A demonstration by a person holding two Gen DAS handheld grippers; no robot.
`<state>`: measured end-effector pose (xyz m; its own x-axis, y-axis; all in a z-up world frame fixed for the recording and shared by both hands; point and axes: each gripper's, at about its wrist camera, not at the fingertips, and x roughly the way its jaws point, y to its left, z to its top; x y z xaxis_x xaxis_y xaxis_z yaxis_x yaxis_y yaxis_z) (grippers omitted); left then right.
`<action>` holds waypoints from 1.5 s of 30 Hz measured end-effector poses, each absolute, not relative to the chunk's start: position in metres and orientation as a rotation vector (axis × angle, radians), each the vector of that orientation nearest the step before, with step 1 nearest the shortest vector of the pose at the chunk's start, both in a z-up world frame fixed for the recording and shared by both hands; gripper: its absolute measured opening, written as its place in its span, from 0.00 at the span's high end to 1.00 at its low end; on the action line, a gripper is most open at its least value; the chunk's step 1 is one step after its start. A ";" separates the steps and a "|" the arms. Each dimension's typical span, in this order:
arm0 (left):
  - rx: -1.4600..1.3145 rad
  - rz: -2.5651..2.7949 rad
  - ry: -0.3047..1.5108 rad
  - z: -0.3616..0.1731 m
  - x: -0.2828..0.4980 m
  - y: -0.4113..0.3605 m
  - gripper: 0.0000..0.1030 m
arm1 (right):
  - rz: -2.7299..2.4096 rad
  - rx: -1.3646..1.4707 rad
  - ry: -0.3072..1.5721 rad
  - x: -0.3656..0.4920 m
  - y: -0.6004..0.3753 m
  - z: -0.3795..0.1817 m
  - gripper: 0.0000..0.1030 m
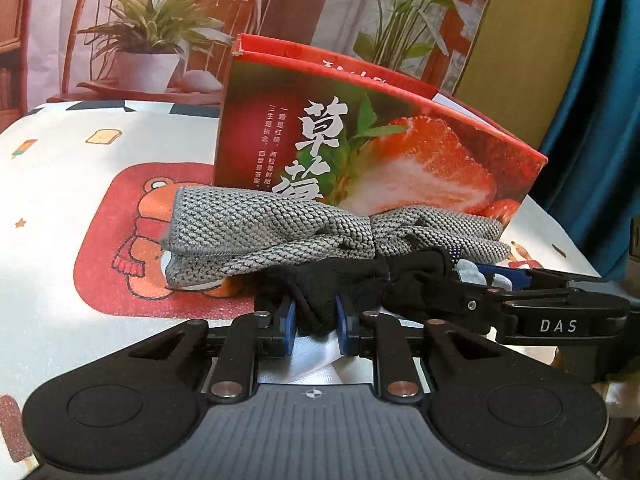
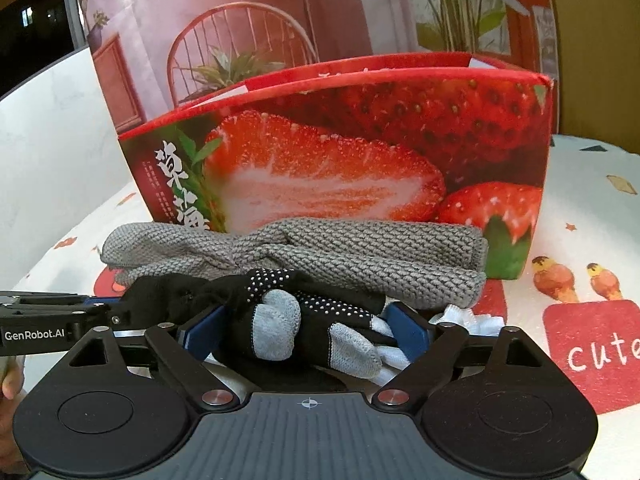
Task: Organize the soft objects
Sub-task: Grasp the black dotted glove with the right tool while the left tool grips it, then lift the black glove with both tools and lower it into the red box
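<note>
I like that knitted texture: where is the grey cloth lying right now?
In both wrist views the grey cloth lies bunched on the table, directly in front of the strawberry box, just behind the black dotted glove.

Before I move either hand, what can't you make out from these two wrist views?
- Inside of the strawberry box: both views sit below its rim, so its contents are hidden.
- White fabric: right wrist view, mostly covered by the black dotted glove and a blue finger.
- How far the grey knitted cloth extends under the pile: the black fabric hides it.
- Right fingers' contact with the glove: unclear.
</note>
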<state>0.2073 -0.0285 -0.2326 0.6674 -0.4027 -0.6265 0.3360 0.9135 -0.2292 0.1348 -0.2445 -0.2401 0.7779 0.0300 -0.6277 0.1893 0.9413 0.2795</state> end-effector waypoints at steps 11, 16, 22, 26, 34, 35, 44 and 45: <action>-0.068 -0.453 0.667 -0.217 0.197 -0.033 0.84 | -0.116 0.358 0.636 0.126 -0.247 -0.237 0.47; -0.047 -0.470 0.629 -0.208 0.187 -0.037 0.86 | -0.083 0.348 0.607 0.118 -0.240 -0.231 0.77; -0.053 -0.480 0.603 -0.200 0.181 -0.038 0.86 | -0.085 0.352 0.593 0.111 -0.236 -0.224 0.84; -0.054 -0.482 0.587 -0.197 0.176 -0.038 0.86 | -0.093 0.370 0.575 0.104 -0.234 -0.217 0.85; -0.069 -0.468 0.559 -0.190 0.169 -0.033 0.86 | -0.091 0.367 0.547 0.097 -0.228 -0.206 0.85; -0.071 -0.466 0.555 -0.189 0.168 -0.033 0.86 | -0.091 0.365 0.542 0.096 -0.227 -0.204 0.85; -0.081 -0.450 0.550 -0.187 0.159 -0.031 0.86 | -0.084 0.351 0.513 0.089 -0.219 -0.195 0.85; -0.083 -0.450 0.551 -0.187 0.160 -0.031 0.86 | -0.084 0.351 0.512 0.088 -0.218 -0.196 0.85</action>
<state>0.1597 -0.0311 -0.1872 0.7577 -0.4343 -0.4871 0.3904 0.8998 -0.1949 0.0877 -0.2185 -0.1955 0.8698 0.0079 -0.4933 0.1660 0.9369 0.3078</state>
